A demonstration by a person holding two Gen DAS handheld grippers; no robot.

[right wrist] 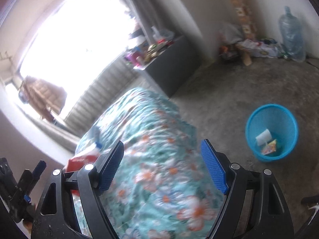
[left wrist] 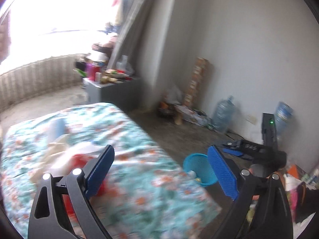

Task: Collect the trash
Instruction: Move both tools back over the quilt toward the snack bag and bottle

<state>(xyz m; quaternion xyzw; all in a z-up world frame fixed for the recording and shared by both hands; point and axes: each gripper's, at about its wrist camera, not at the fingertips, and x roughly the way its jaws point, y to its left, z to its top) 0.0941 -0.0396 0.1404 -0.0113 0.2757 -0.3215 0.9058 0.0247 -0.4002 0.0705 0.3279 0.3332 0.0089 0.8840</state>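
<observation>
Both the left tongs (left wrist: pixel 160 169) and right tongs (right wrist: pixel 162 165) are spread wide with nothing in them, hanging over the floral bed (right wrist: pixel 159 139). Blurry red-and-white trash (left wrist: pixel 79 157) sits on the bed around 9 o'clock, and the blue bin (right wrist: pixel 272 132) with a few scraps stands on the floor at 3 o'clock.

Daylight floods in from the window (left wrist: pixel 59 20), well ahead and to the left of both tools, and it is blown out to pure white with haze spilling over its frame. The wall (left wrist: pixel 249 39) ahead on the right is evenly lit and soft. Motion blur smears the floral bedspread (right wrist: pixel 159 159) under the fingers. The blue finger pads (right wrist: pixel 213 169) stay fairly sharp. Fisheye distortion bends the room, with dark corners at the edges.
</observation>
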